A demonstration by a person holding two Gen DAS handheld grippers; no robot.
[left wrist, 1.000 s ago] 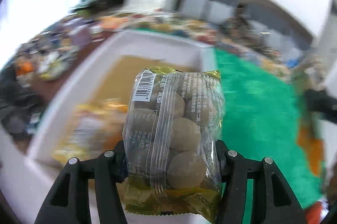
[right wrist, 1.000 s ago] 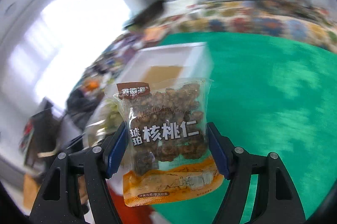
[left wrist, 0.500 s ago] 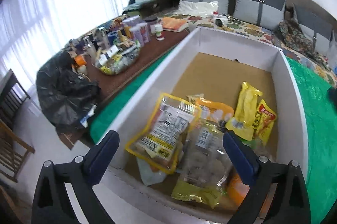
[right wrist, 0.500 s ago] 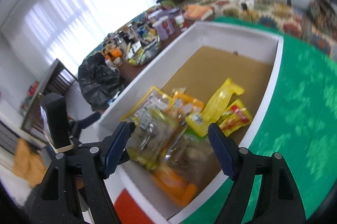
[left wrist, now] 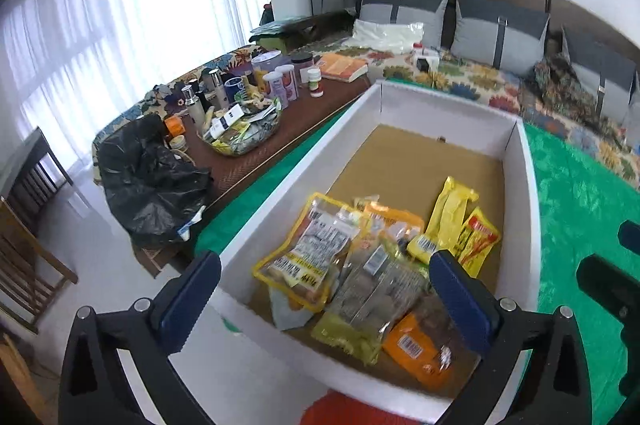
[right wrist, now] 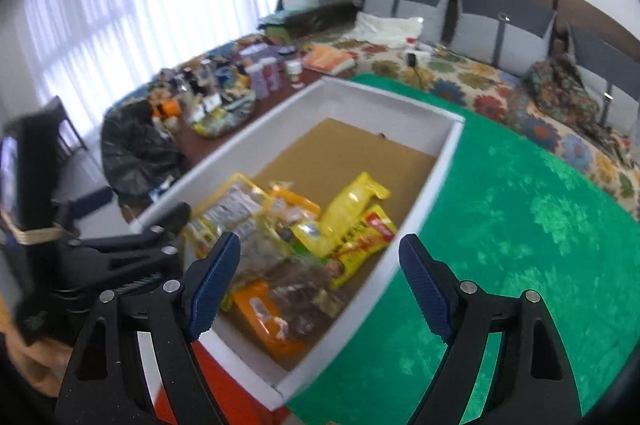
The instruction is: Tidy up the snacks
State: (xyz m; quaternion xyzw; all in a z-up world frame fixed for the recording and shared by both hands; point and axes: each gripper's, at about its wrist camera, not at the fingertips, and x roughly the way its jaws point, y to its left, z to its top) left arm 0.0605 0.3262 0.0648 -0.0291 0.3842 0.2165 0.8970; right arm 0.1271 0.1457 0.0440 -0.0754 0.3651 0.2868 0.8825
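Through my left wrist camera, my left gripper (left wrist: 324, 289) hangs above the near end of the white box (left wrist: 532, 193), its fingers (left wrist: 192, 289) spreading wider with nothing between them. The snack packets (left wrist: 360, 265) lie heaped at that near end, on the brown cardboard floor, because that is where I reach in from; the far half of the box is bare. A clear packet of round brown snacks (left wrist: 376, 289) lies on top of the heap, right under my fingers.

Through my right wrist camera, my right gripper (right wrist: 320, 277) straddles the box's right wall (right wrist: 432, 185), fingers (right wrist: 424, 277) also widening and empty. Below it lies a clear bag with an orange base (right wrist: 272, 317). The green cloth (right wrist: 520, 245) beside the box shows no loose packets here, so whether more snacks wait I cannot tell.
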